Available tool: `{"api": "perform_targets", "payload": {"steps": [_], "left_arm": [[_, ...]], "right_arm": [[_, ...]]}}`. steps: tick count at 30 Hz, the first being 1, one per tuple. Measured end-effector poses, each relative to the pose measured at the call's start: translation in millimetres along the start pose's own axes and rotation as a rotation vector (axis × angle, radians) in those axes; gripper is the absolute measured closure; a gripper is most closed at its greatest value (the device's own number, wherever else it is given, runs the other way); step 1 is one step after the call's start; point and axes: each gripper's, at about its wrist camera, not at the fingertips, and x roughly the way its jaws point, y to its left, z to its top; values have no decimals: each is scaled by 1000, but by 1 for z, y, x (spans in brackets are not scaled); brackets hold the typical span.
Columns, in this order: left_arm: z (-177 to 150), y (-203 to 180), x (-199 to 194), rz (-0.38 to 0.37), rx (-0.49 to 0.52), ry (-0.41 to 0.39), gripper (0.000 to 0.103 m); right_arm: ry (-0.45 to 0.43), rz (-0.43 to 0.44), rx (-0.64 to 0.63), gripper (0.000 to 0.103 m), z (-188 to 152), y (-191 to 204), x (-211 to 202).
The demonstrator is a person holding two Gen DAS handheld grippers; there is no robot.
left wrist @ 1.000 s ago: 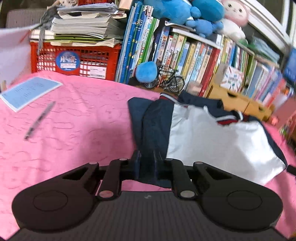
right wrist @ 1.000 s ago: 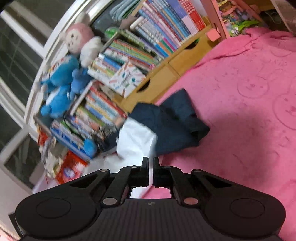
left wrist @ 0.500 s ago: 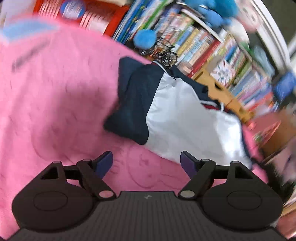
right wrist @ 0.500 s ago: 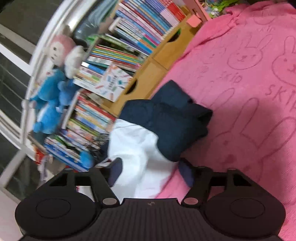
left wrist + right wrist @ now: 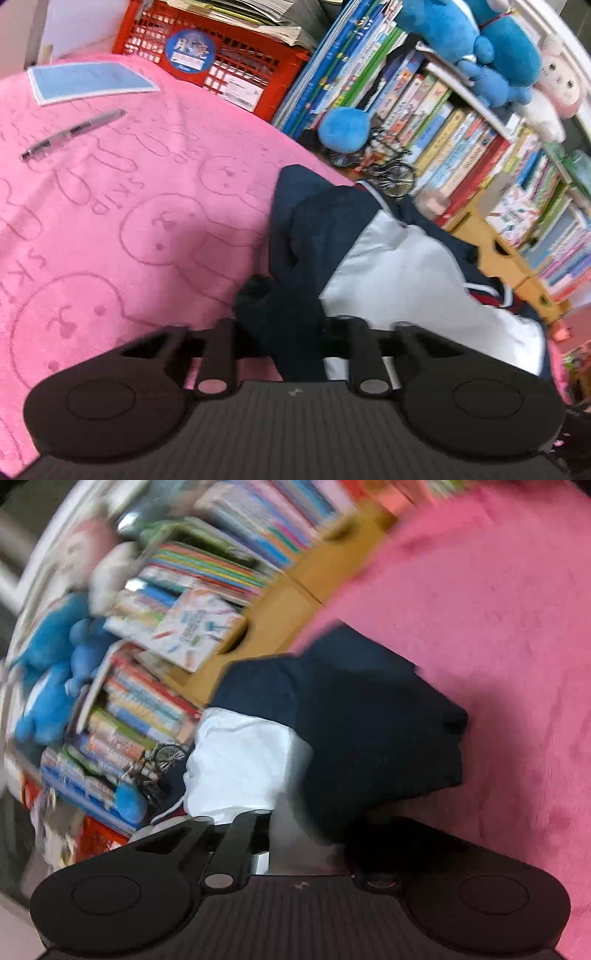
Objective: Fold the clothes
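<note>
A pink blanket (image 5: 110,229) covers the work surface. On it, against the bookshelf (image 5: 461,147), lies the navy-and-white garment (image 5: 399,266) — its far edge is hidden among the books. The left gripper (image 5: 291,332) is clamped on a navy fold at the garment's near corner; cloth buries the fingertips. The right gripper (image 5: 306,834) pinches the opposite hem — that view is blurred. A pen (image 5: 70,134) lies well away from the garment.

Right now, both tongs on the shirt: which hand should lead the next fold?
Probably left. The left tongs are shut on the navy sleeve edge of the shirt, with bare pink blanket beside it. The right tongs also grip the hem, but that view is blurred.
</note>
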Motion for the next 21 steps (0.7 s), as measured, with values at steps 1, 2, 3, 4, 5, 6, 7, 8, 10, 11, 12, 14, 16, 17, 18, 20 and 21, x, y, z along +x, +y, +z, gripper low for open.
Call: {"api": "perform_targets", "payload": {"steps": [1,2,3,4,5,6,7,8,10,11,12,14,16,17,18,20,21], "left_arm": [[1,1,-7,-10,11,-12,90],[2,2,-14,-21,25,-26,91],[2,2,-24,-33,41,-40,91],[1,4,-35,-48,50,-52,92],[-1,8,-48,-69,57,-64,93],[-4,12,-60,-84,73,-73,93],[-8,16,-69,-92,97,-76,93],[-13,19,-75,-94,130,-70,92],[-23,25,-87,-84,199,-46,82],[-29,29,-85,-48,232,-6,80],[-34,34,-83,-18,253,35,73],[-41,51,-85,44,261,83,56],[-41,64,-97,107,276,51,20],[-40,70,-105,138,288,22,18],[-39,72,-113,176,311,-19,17],[-34,66,-125,254,384,-107,17],[-33,57,-127,259,428,-134,18]], "right_arm": [[-5,7,-32,96,-1,1,-7],[-12,10,-87,97,-3,5,-15],[-18,11,-145,97,-6,9,-27],[-23,16,-189,97,-12,14,-41],[-29,25,-225,97,-19,17,-56],[-35,32,-255,97,-26,19,-73],[-41,38,-284,97,-35,21,-90],[-44,42,-310,96,-43,22,-105],[-11,8,-379,93,-57,15,-121],[10,-14,-416,87,-63,11,-127],[25,-31,-446,70,-70,7,-132],[44,-40,-501,59,-80,-3,-144],[24,-59,-540,27,-82,-8,-170],[-9,-84,-558,18,-81,-11,-184],[-51,-111,-577,18,-80,-14,-197],[-133,-161,-620,19,-76,-10,-218],[-159,-174,-657,21,-74,-2,-219]]}}
